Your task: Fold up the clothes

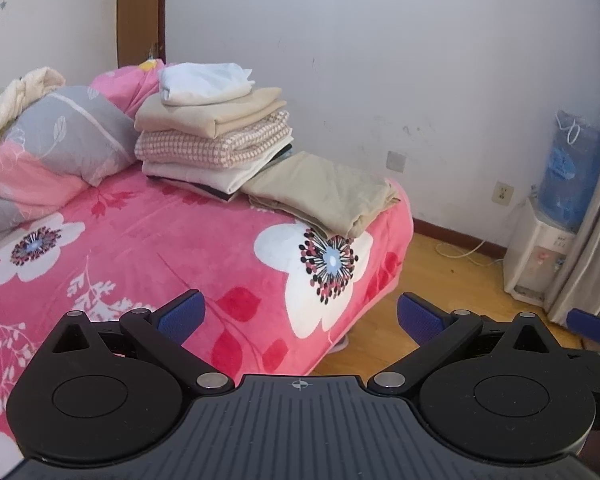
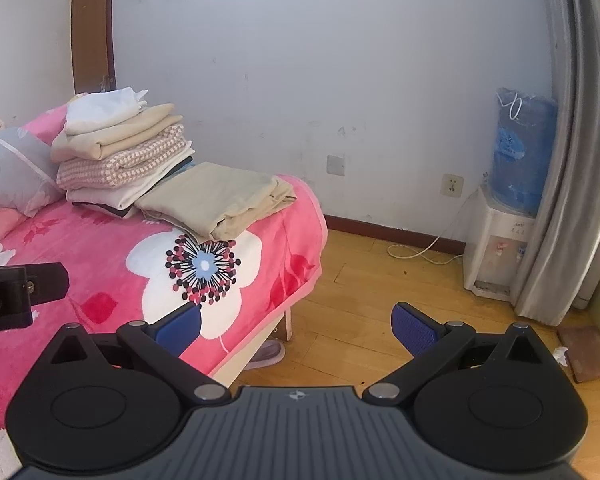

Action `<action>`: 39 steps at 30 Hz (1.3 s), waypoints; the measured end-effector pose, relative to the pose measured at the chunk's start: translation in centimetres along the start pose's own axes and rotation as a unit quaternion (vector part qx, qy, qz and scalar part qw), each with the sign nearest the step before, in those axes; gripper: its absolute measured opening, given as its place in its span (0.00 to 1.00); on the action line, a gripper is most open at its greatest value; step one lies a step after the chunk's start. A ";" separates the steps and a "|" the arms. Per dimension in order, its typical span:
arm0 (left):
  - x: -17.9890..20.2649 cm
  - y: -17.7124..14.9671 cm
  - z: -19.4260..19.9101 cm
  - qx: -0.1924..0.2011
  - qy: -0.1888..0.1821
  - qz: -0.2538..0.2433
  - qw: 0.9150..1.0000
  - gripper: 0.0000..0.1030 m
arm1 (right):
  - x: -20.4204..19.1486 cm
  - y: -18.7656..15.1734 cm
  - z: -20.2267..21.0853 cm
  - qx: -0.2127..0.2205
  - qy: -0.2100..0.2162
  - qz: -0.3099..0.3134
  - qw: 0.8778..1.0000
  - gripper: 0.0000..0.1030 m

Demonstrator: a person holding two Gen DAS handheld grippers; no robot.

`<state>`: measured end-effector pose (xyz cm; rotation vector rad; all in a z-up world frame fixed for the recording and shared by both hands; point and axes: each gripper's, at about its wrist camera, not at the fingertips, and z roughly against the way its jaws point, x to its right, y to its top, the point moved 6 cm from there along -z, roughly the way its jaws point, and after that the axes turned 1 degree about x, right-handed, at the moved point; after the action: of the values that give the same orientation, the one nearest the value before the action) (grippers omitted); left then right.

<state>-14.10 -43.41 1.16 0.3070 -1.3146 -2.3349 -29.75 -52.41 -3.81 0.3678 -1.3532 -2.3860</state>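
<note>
Looking across the pink floral plush bed cover (image 1: 148,240), I judge the folding nearly or wholly finished: a neat stack of folded white, beige and pink-checked clothes (image 1: 214,140) sits by the grey-and-pink leaf-print pillow (image 1: 60,140), and a flat folded beige garment (image 1: 324,192) leans against the stack at the bed's far corner. No loose clothing shows in either view. My left gripper (image 1: 298,316) and right gripper (image 2: 296,324) both hang released, jaws spread wide and grasping nothing, well apart from the clothes.

a home bedroom: a bed (image 1: 140,240) under a pink floral blanket, pillows (image 1: 56,140), folded clothes (image 1: 216,136), a water dispenser (image 2: 500,240), curtain (image 2: 572,160), wooden floor (image 2: 380,300).
</note>
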 end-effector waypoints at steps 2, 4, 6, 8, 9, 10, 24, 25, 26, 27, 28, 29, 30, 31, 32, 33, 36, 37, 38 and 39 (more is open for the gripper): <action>-0.3 0.0 -0.1 -0.001 0.004 0.005 1.000 1.00 | -0.1 0.0 0.0 0.000 0.000 0.002 1.000 1.00; -0.5 0.0 -0.2 0.000 0.010 0.006 1.000 1.00 | -0.2 0.0 0.0 -0.001 0.000 0.003 1.000 1.00; -0.7 0.0 -0.4 -0.001 0.013 0.007 1.000 1.00 | -0.2 0.0 -0.1 -0.002 -0.001 0.003 1.000 1.00; -0.7 0.0 -0.4 -0.001 0.012 0.007 1.000 1.00 | -0.3 0.0 -0.2 -0.004 -0.002 0.004 1.000 1.00; -0.7 0.0 -0.4 -0.001 0.012 0.007 1.000 1.00 | -0.3 0.0 -0.2 -0.004 -0.002 0.005 1.000 1.00; -0.7 0.0 -0.4 -0.002 0.012 0.008 1.000 1.00 | -0.3 0.0 -0.3 -0.005 -0.002 0.005 1.000 1.00; -1.0 -0.2 -0.5 -0.007 0.010 0.016 1.000 1.00 | -0.6 0.1 -0.6 -0.013 0.001 0.003 1.000 1.00; -1.1 -0.2 -0.5 -0.007 0.010 0.016 1.000 1.00 | -0.6 0.1 -0.5 -0.013 0.001 0.004 1.000 1.00; -1.0 -0.2 -0.5 -0.007 0.010 0.015 1.000 1.00 | -0.6 0.1 -0.5 -0.012 0.000 0.004 1.000 1.00; -1.0 -0.2 -0.5 -0.006 0.010 0.014 1.000 1.00 | -0.6 0.1 -0.4 -0.012 0.000 0.005 1.000 1.00; -1.0 -0.2 -0.5 -0.006 0.011 0.014 1.000 1.00 | -0.7 0.1 -0.4 -0.011 0.000 0.006 1.000 1.00; -1.0 -0.2 -0.5 -0.006 0.011 0.013 1.000 1.00 | -0.6 0.1 -0.4 -0.011 -0.001 0.006 1.000 1.00; -1.0 -0.2 -0.5 -0.006 0.010 0.013 1.000 1.00 | -0.6 0.2 -0.4 -0.010 -0.001 0.006 1.000 1.00; -1.0 -0.2 -0.5 -0.006 0.011 0.012 1.000 1.00 | -0.6 0.2 -0.4 -0.010 -0.002 0.006 1.000 1.00; -0.9 -0.3 -0.5 -0.006 0.011 0.012 1.000 1.00 | -0.6 0.2 -0.4 -0.010 -0.002 0.006 1.000 1.00; -0.9 -0.3 -0.5 -0.005 0.011 0.012 1.000 1.00 | -0.6 0.2 -0.4 -0.010 -0.002 0.006 1.000 1.00; -0.9 -0.3 -0.5 -0.005 0.013 0.011 1.000 1.00 | -0.6 0.3 -0.4 -0.009 -0.004 0.007 1.000 1.00; -0.9 -0.2 -0.5 -0.005 0.013 0.011 1.000 1.00 | -0.6 0.3 -0.3 -0.009 -0.004 0.007 1.000 1.00; -0.8 -0.2 -0.5 -0.004 0.013 0.010 1.000 1.00 | -0.5 0.3 -0.3 -0.009 -0.005 0.007 1.000 1.00; -0.8 -0.2 -0.5 -0.004 0.013 0.010 1.000 1.00 | -0.5 0.3 -0.3 -0.009 -0.005 0.008 1.000 1.00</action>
<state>-13.23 -43.29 0.68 0.3203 -1.2904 -2.3113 -29.10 -52.59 -3.67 0.3405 -1.3339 -2.3883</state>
